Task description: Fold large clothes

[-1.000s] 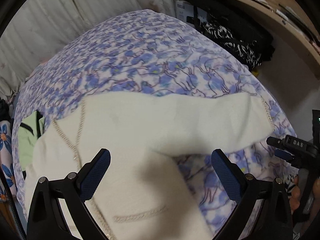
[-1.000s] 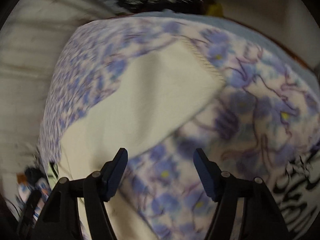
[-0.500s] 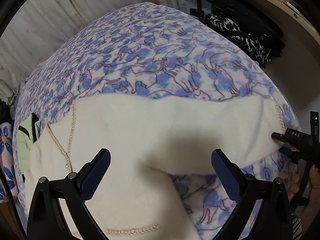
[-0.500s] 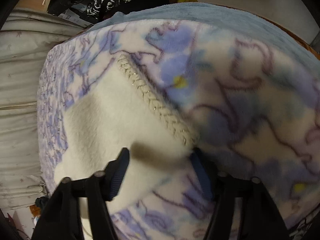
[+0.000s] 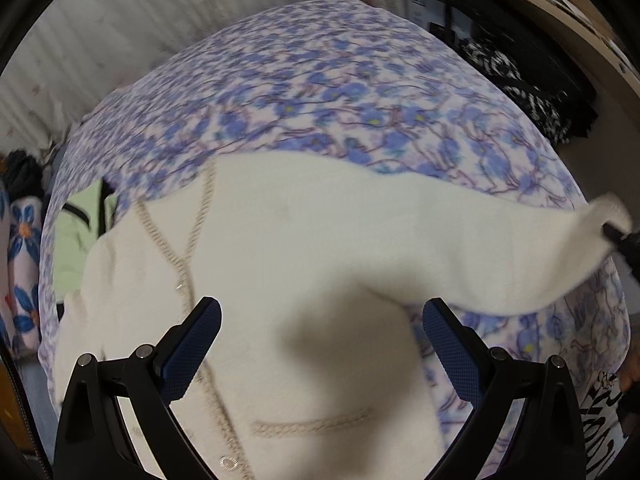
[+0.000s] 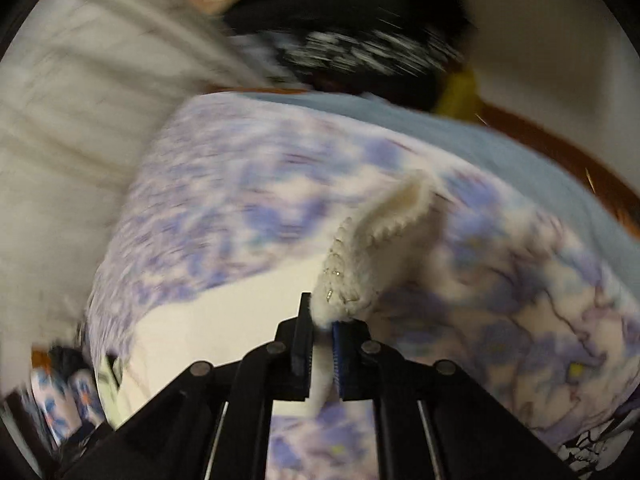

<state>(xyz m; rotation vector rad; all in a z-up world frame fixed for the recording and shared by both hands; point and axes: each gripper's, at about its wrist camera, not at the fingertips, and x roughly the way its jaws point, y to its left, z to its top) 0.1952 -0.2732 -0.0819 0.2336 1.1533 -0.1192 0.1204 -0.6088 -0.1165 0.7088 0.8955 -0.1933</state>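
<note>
A cream fleece cardigan [image 5: 304, 264] with beige stitched trim lies on a blue flowered blanket [image 5: 320, 92] on a bed. My left gripper [image 5: 320, 340] is open and empty, hovering over the cardigan's body. The cardigan's sleeve [image 5: 540, 248] stretches to the right, its cuff [image 6: 360, 256] lifted off the blanket. My right gripper [image 6: 322, 332] is shut on that cuff; its tip shows at the right edge of the left wrist view [image 5: 620, 236].
A pale green garment [image 5: 76, 232] lies left of the cardigan. A flowered cushion [image 5: 22, 248] sits at the bed's left edge. White curtains [image 5: 140, 20] hang behind. Black-and-white patterned cloth [image 5: 516, 76] and a shelf stand at the right.
My right gripper has closed on the sleeve cuff and lifted it off the blanket. My left gripper stays open over the cardigan's body.
</note>
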